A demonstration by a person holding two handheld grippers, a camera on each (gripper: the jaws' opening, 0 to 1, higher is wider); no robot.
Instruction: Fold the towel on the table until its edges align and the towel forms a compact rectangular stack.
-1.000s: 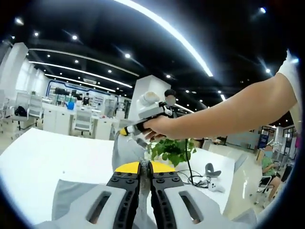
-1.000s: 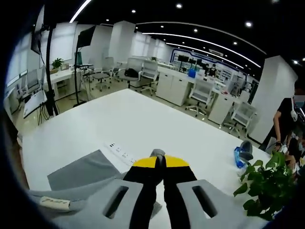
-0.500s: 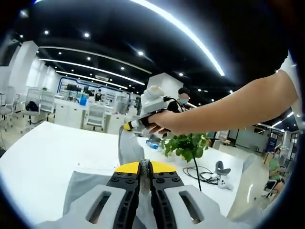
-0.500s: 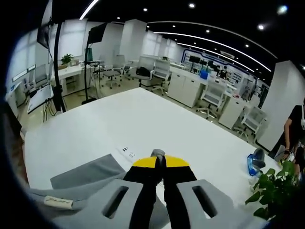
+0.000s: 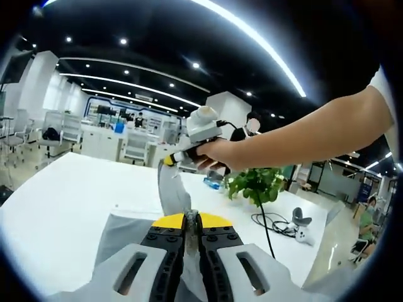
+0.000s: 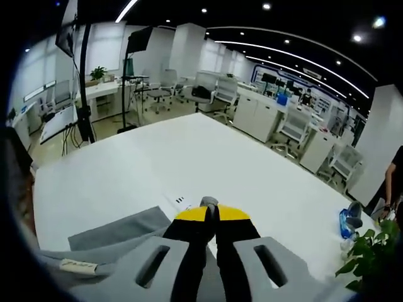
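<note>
Towel (image 5: pixel 119 236): grey, lying partly on the white table (image 5: pixel 56 201) in the lower centre of the left gripper view, with one strip rising up the middle of the frame. Being pinched at bottom centre by the left gripper (image 5: pixel 191 221), jaws pressed together on a fold of the cloth. Being lifted at centre frame by the right gripper (image 5: pixel 171 158), gripped in a person's hand (image 5: pixel 217 154) reaching in from the right edge. Hanging taut between the two grippers.

In the right gripper view: towel (image 6: pixel 116 229) spreading across the lower left, a small label near the bottom left edge. Right gripper (image 6: pixel 208 214) at bottom centre, jaws closed, apparently clamping a grey fold at the tips, though hard to confirm. White power strip (image 6: pixel 178 201) lying just beyond the towel edge, centre frame. Green plant (image 6: pixel 371 258) standing at the lower right edge.
</note>
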